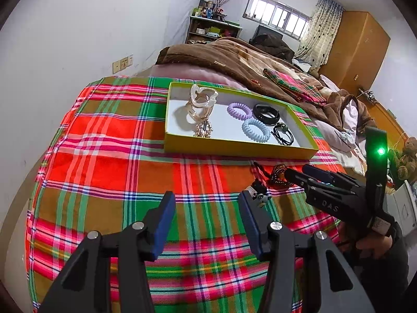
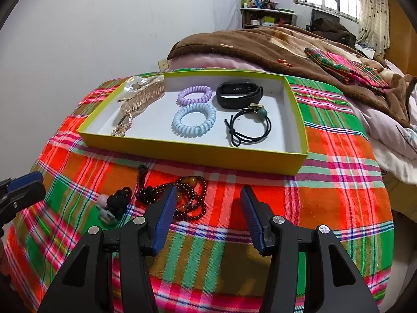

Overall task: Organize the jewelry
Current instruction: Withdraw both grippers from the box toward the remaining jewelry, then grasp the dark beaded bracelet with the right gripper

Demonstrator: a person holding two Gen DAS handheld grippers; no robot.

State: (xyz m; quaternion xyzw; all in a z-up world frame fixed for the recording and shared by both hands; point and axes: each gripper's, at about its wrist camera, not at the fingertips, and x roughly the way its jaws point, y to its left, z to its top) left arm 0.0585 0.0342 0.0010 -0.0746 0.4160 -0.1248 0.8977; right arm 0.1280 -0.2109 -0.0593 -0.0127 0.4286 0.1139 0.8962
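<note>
Only rightward, bead necklace [image 2: 179,198] unobstructed; left gripper [image 1: 207,208], right gripper [image 2: 208,203] fingers apart, empty.

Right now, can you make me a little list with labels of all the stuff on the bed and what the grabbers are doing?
surface: plaid cloth on a bed
tray: yellow box lid, white inside
in tray: purple coil hair tie, blue coil hair tie, black fitness band, black elastic with green bead, clear hair claws
outside tray: dark bead bracelet, black cord charm
left gripper: open, empty
right gripper: open, over the bracelet
</note>
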